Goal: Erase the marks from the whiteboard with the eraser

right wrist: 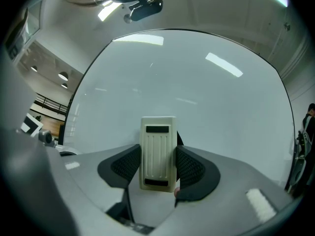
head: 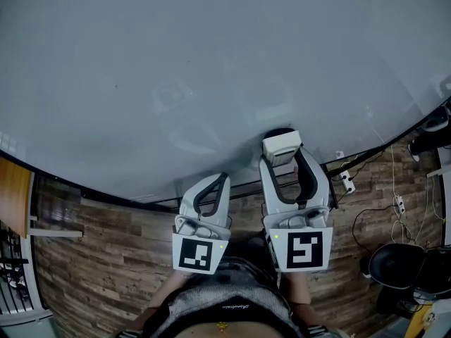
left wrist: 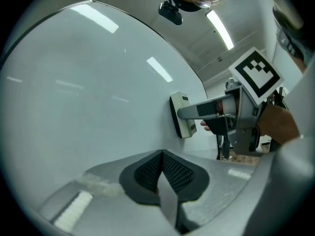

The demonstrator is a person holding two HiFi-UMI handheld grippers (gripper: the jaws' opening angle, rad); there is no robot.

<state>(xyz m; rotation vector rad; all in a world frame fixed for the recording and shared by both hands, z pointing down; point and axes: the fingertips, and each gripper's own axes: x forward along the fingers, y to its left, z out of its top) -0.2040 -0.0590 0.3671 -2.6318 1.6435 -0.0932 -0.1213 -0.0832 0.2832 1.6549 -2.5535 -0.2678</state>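
Observation:
A large whiteboard (head: 211,62) fills the head view, and no marks show on it. My right gripper (head: 285,153) is shut on a cream eraser (head: 281,147), whose dark felt side rests against the board near its lower edge. In the right gripper view the eraser (right wrist: 158,151) stands upright between the dark pads (right wrist: 189,168). My left gripper (head: 215,186) hangs lower, just off the board's bottom edge, its jaws closed together with nothing in them (left wrist: 161,173). From the left gripper view the eraser (left wrist: 181,114) shows pressed flat on the whiteboard (left wrist: 88,97).
Below the board lies a wood-pattern floor (head: 106,259). Cables and a power strip (head: 345,182) trail at the right, beside a black round chair base (head: 394,266). A wooden panel (head: 13,196) stands at the far left.

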